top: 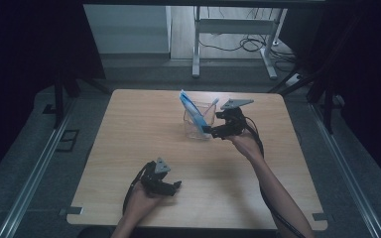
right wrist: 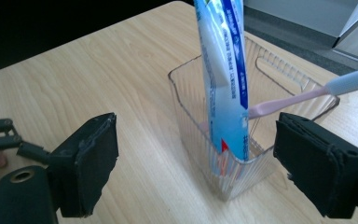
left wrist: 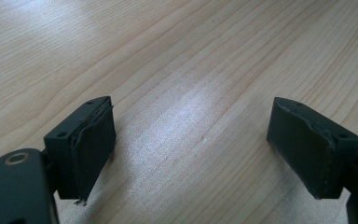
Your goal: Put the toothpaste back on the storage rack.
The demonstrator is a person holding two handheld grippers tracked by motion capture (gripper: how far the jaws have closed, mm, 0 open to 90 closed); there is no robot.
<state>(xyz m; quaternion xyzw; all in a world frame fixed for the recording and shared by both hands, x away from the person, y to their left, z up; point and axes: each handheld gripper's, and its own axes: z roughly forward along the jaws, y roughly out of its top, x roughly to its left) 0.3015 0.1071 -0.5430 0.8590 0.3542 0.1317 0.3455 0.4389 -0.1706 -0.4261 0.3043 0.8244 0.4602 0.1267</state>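
Right now our right gripper (top: 217,130) sits just beside the clear bin (top: 197,125) on the far half of the table (top: 129,148), and that nearness is what the next move hangs on. In the right gripper view our jaws stand wide apart with nothing between them, the bin (right wrist: 223,154) dead ahead and slightly low, one of its corners pointing back at us. The toothpaste tube (right wrist: 226,79) stands nearly upright in the near part of the bin, its long axis running up and a little away from us, its top leaning out over the rim; in the high view it tilts toward the table's left (top: 192,111). The toothbrush (right wrist: 303,95) lies at a slant, head up and out over the bin's right rim, handle running down behind the tube. So both things lie straight in front of our open right jaws, and we judge that the tube is the nearer and easier catch: a short reach forward, with the jaws closing across its flat width. Our left gripper (top: 171,187) rests well apart from all this, near the table's front edge; in its own view its jaws (left wrist: 191,154) are spread wide over bare wood and hold nothing. We judge the right hand is the one placed to act.
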